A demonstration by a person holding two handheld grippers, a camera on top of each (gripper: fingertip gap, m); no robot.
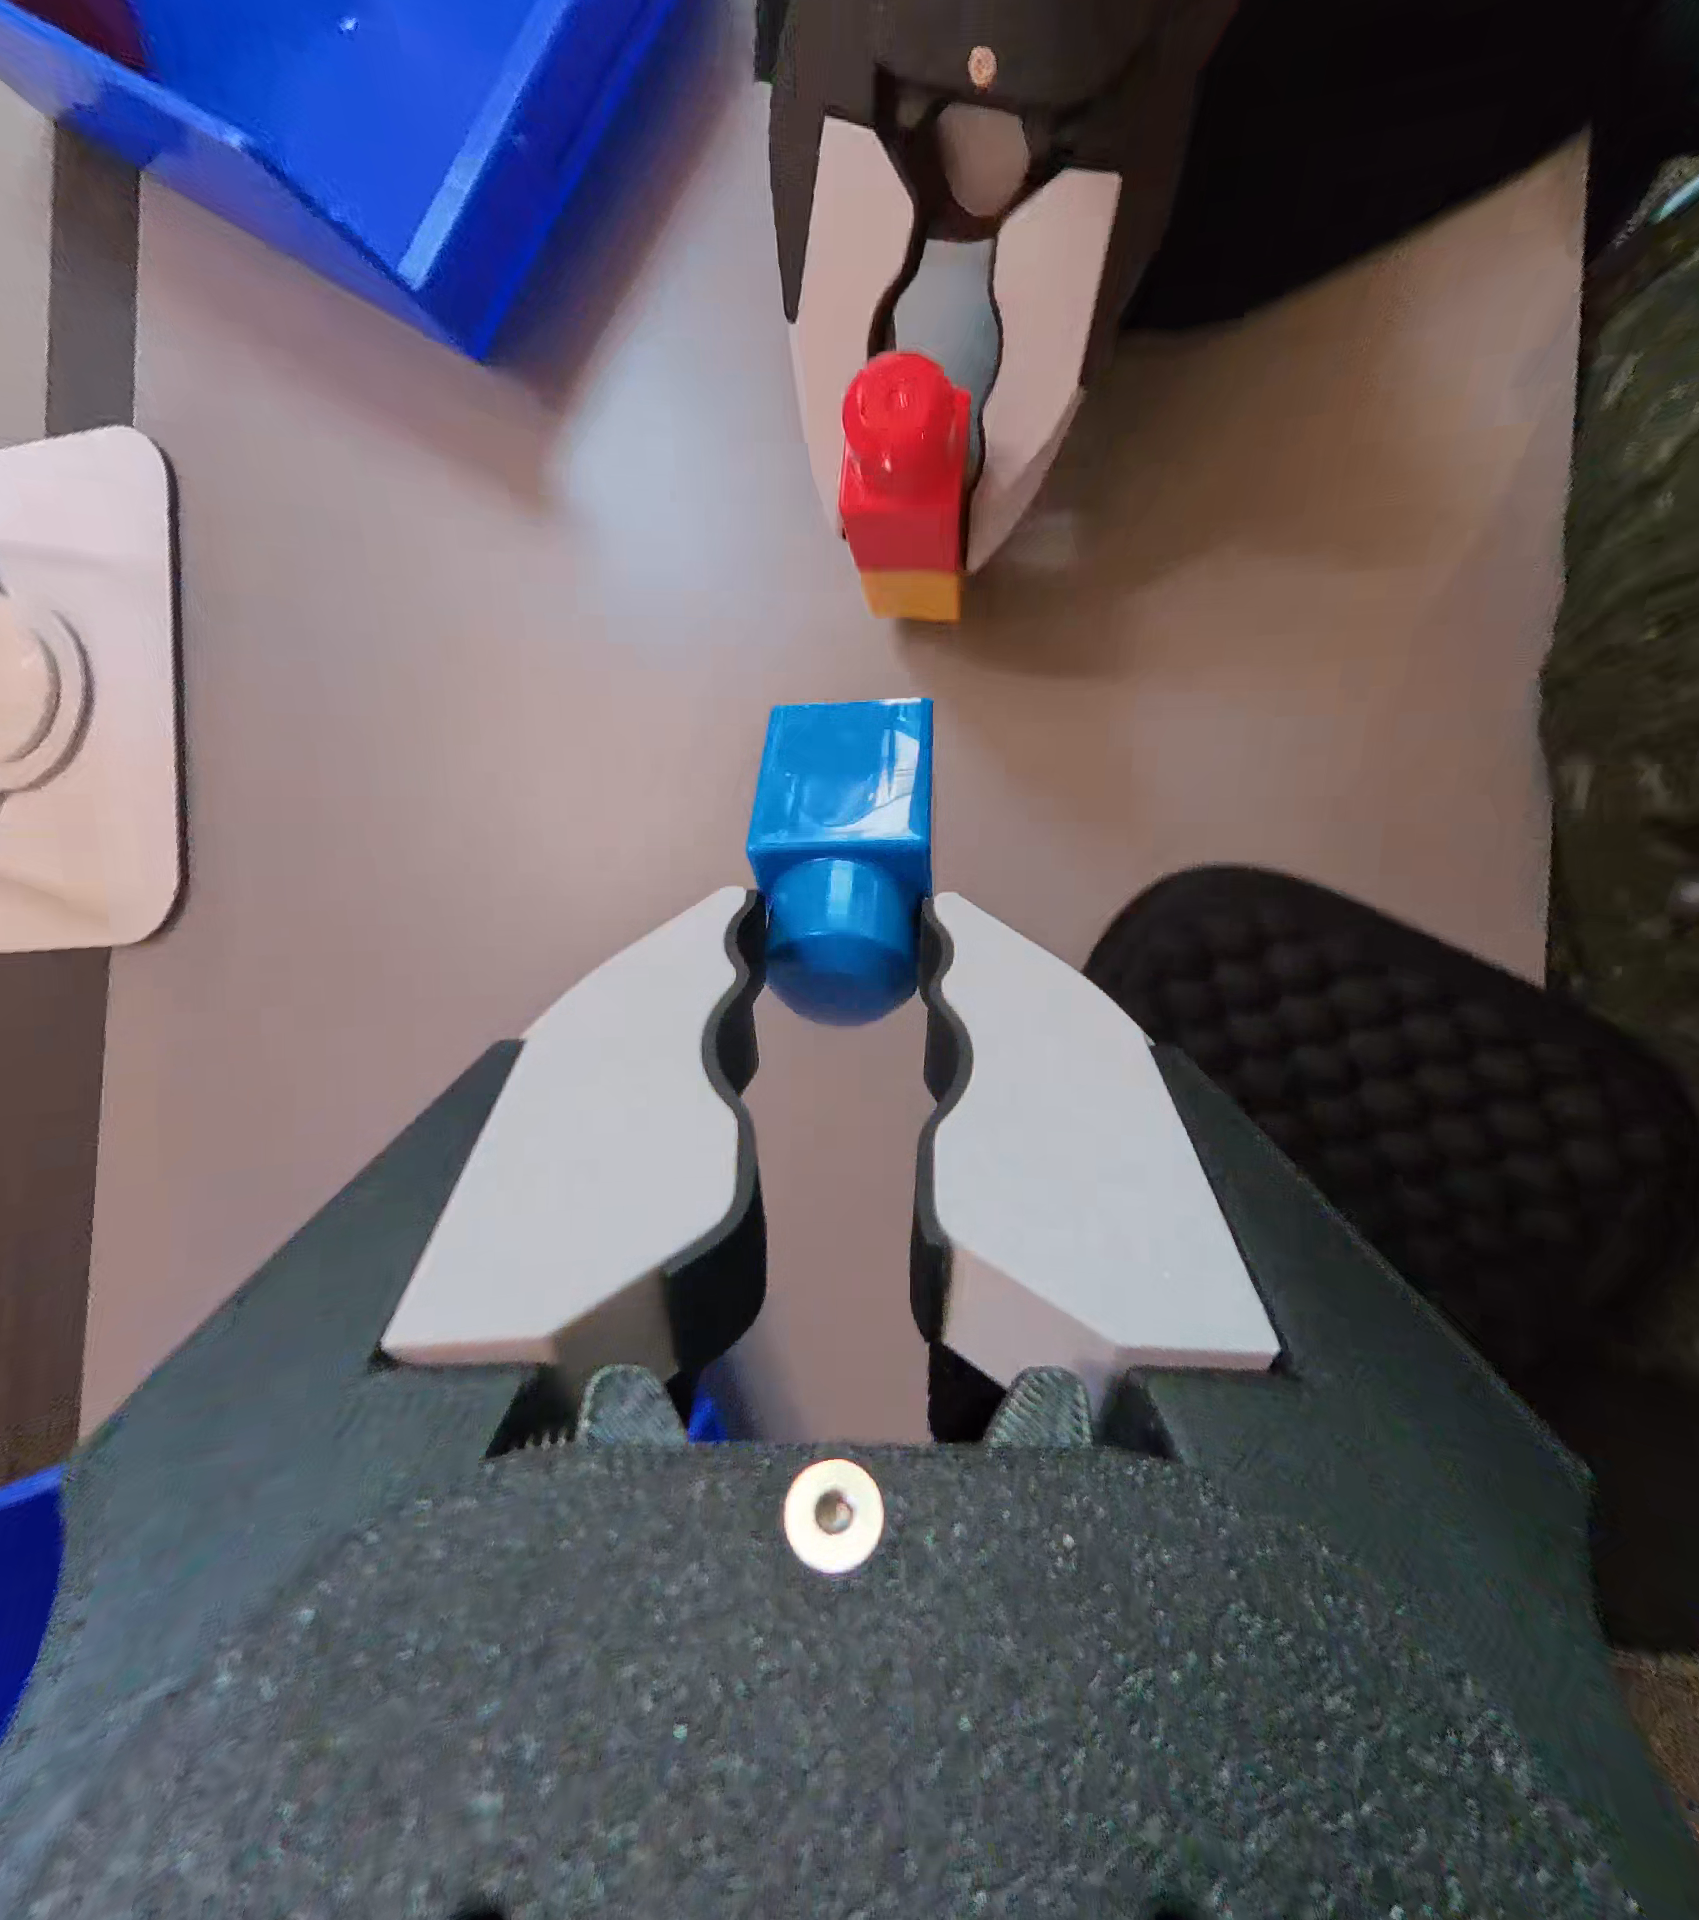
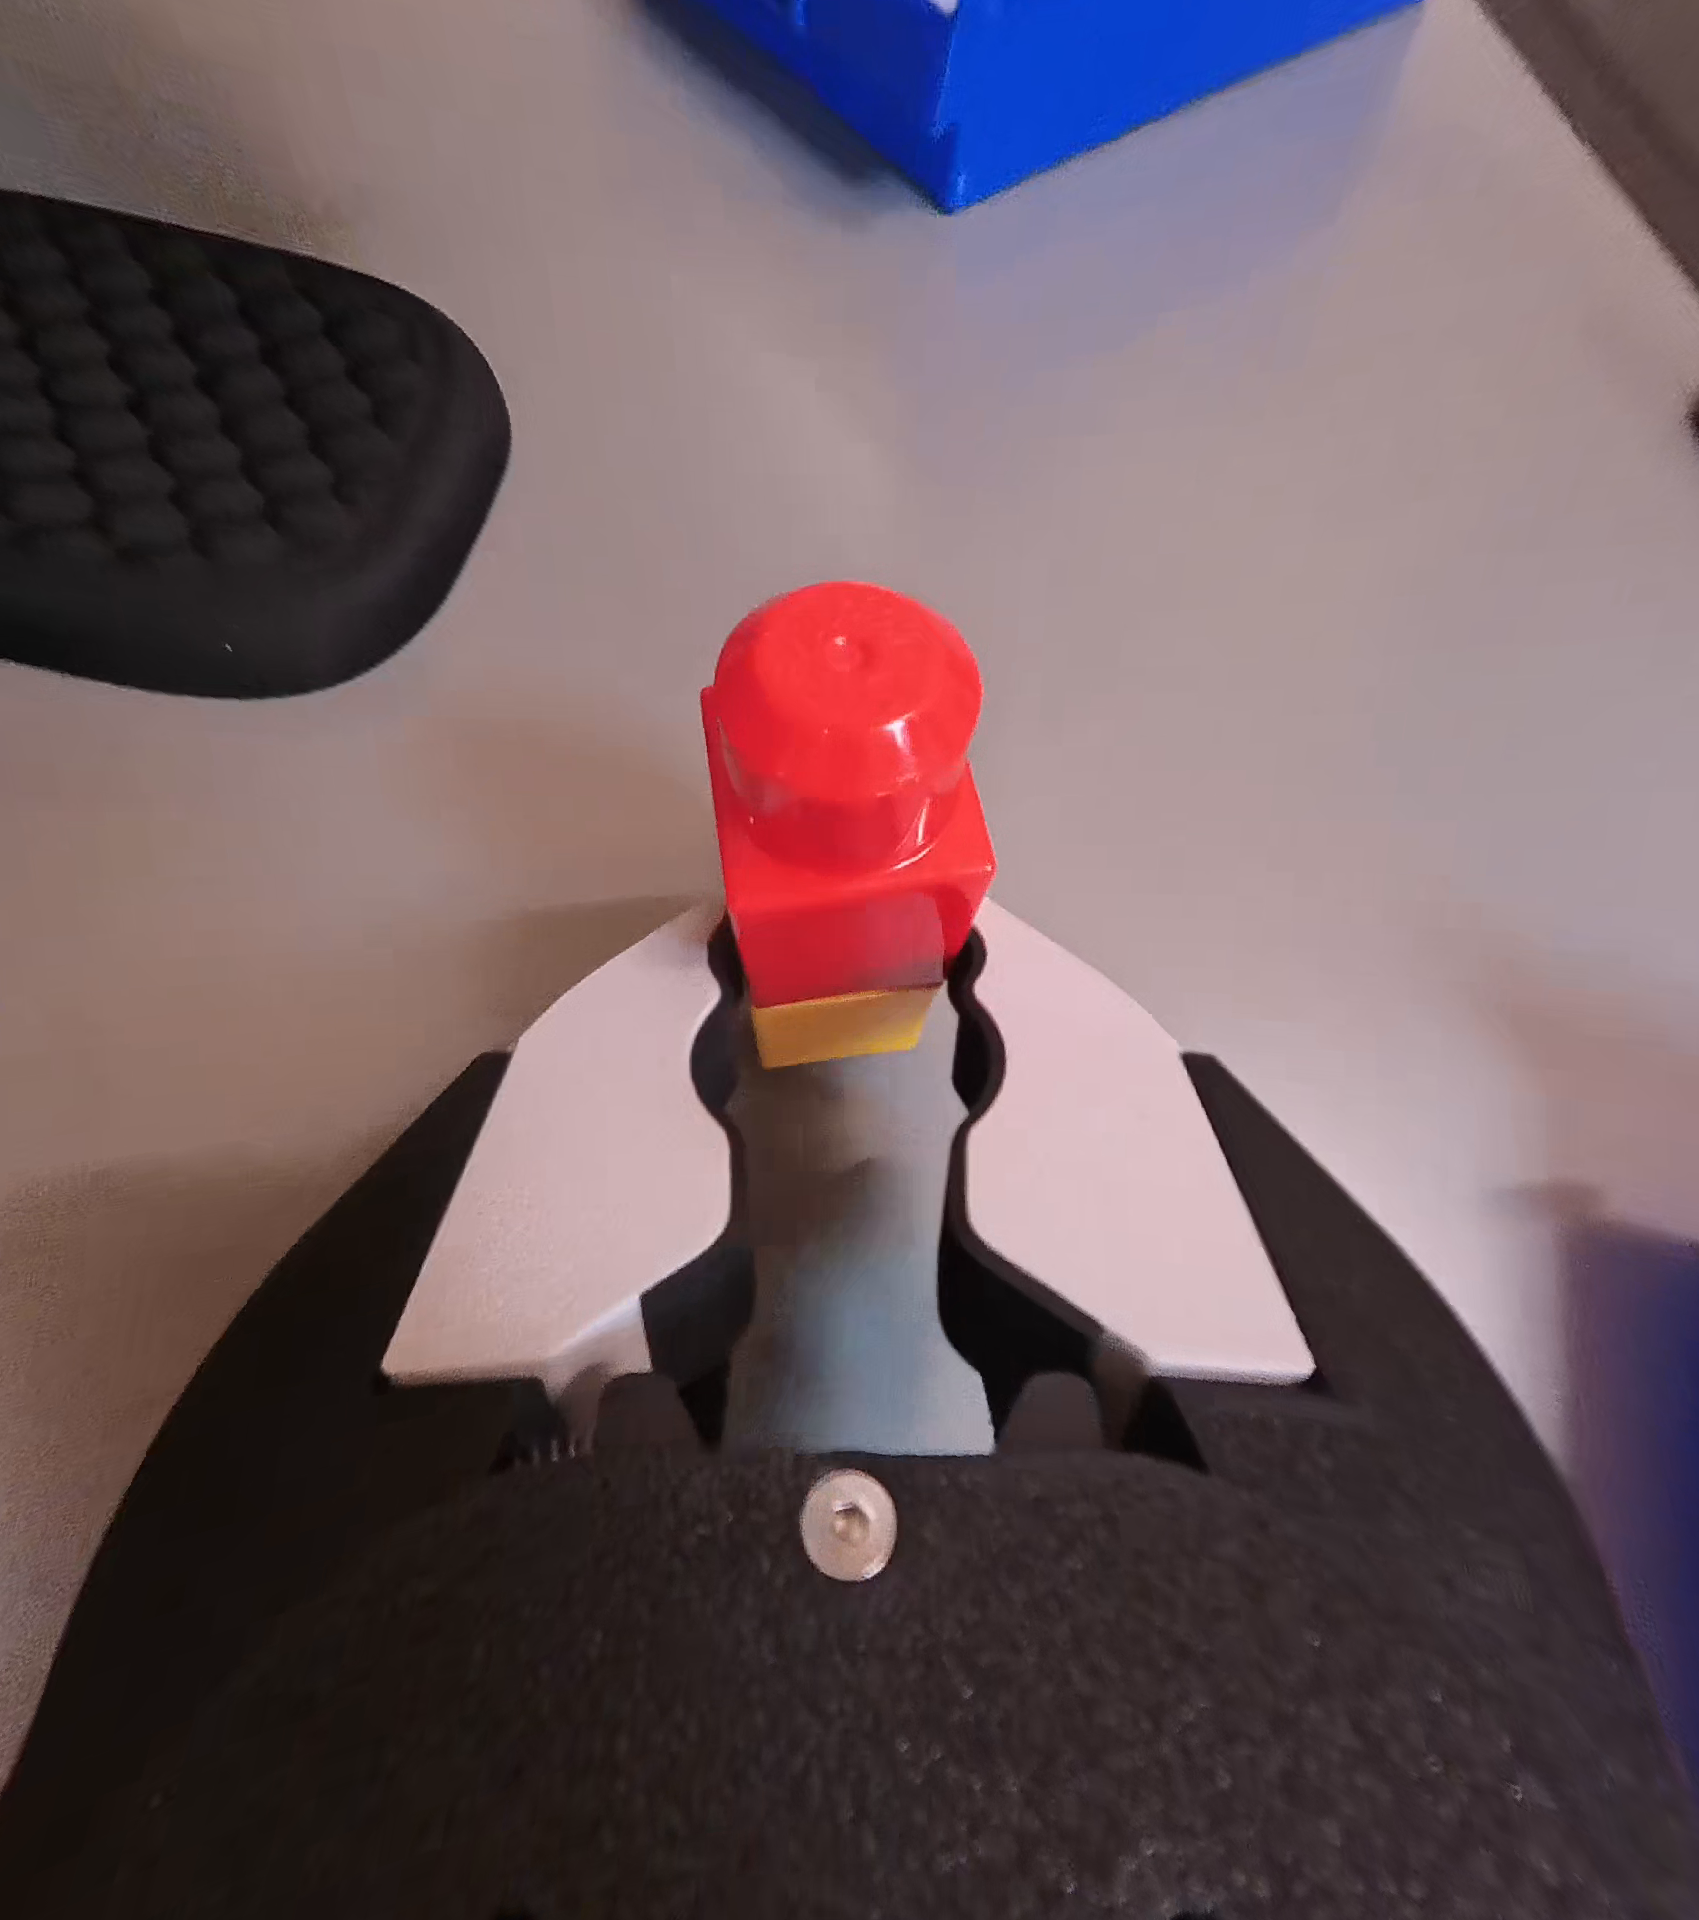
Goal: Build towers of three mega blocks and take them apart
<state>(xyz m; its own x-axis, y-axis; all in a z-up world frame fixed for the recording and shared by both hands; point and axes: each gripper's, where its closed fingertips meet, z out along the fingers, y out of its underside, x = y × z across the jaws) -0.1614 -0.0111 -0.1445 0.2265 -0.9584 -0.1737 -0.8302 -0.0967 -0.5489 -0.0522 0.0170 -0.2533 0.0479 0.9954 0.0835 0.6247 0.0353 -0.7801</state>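
**Gripping blocks in both tools, blue apart from the red-on-yellow pair**

Gripping the glossy blue plastic mega block (image 1: 840,800) by its round stud, your left gripper (image 1: 837,914) has its grey fingers closed to the stud's width, with the block's square body jutting out past the tips above the grey tabletop (image 1: 409,675). Your right gripper (image 2: 850,956) is closed on the lower body of the shiny red plastic mega block (image 2: 850,810), stud pointing away from the camera. A yellow plastic block (image 2: 840,1027) is joined to the red one's underside and sits between the fingers; whether they also pinch it, you cannot tell.

From the left wrist view, the red-and-yellow pair hangs opposite the blue block, near it with a clear gap between. A blue plastic bin (image 1: 388,156) lies to one side of the table, a black dimpled pad (image 2: 149,436) near its edge, and a white rounded plate (image 1: 34,686) along the other side.
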